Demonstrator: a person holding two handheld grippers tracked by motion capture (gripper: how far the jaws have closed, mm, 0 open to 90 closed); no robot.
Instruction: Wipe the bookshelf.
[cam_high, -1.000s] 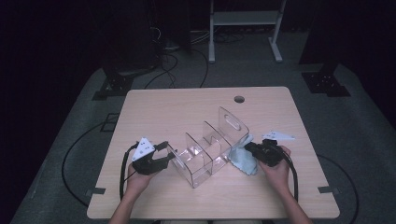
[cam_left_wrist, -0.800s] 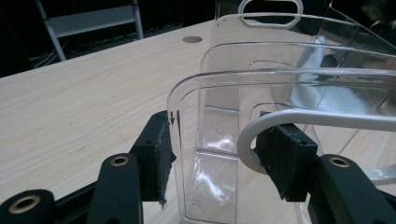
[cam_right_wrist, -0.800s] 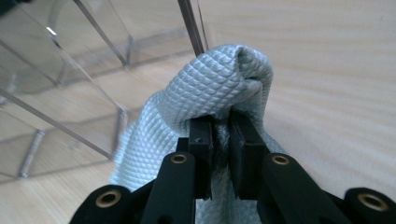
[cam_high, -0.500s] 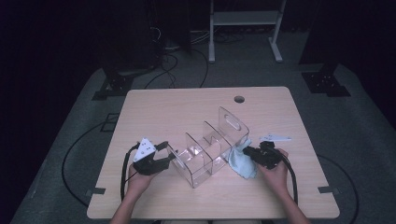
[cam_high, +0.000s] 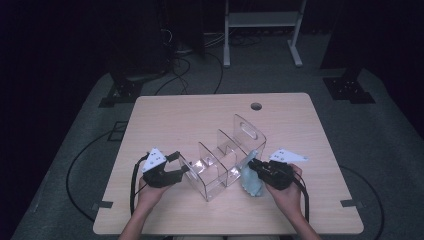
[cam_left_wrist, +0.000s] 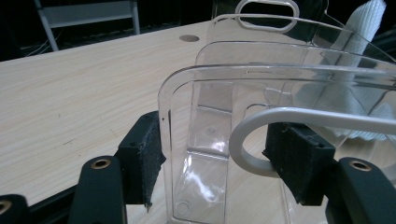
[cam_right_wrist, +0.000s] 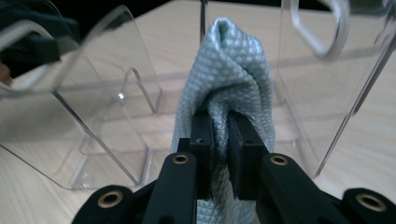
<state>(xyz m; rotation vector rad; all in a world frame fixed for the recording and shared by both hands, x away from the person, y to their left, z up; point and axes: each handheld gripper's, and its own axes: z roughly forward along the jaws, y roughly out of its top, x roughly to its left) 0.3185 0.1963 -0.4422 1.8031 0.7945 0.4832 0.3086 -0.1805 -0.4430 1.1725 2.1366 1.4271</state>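
Clear acrylic makes up the divided organizer (cam_high: 222, 160) standing near the middle of the pale wooden table (cam_high: 200, 115); no brand, label or writing can be read on it or on anything else. The left tool (cam_high: 177, 164) sits at the organizer's near-left end wall. In the left gripper view its jaws stand on either side of that curved wall (cam_left_wrist: 196, 140); they have just been opening, and the left pad (cam_left_wrist: 142, 158) shows a slim gap to the plastic, so the wall is between them but no longer pinched. The right tool (cam_high: 256, 166) is pressed together on a pale blue-green textured cloth (cam_high: 250, 181), which bunches up above the pads in the right gripper view (cam_right_wrist: 229, 79) and hangs against the organizer's right side, its lower edge at the table.

Compared with a second ago, the right tool and cloth have shifted closer to the organizer and slightly higher. The left hand (cam_high: 150, 192) stays where it was. The organizer has not moved.
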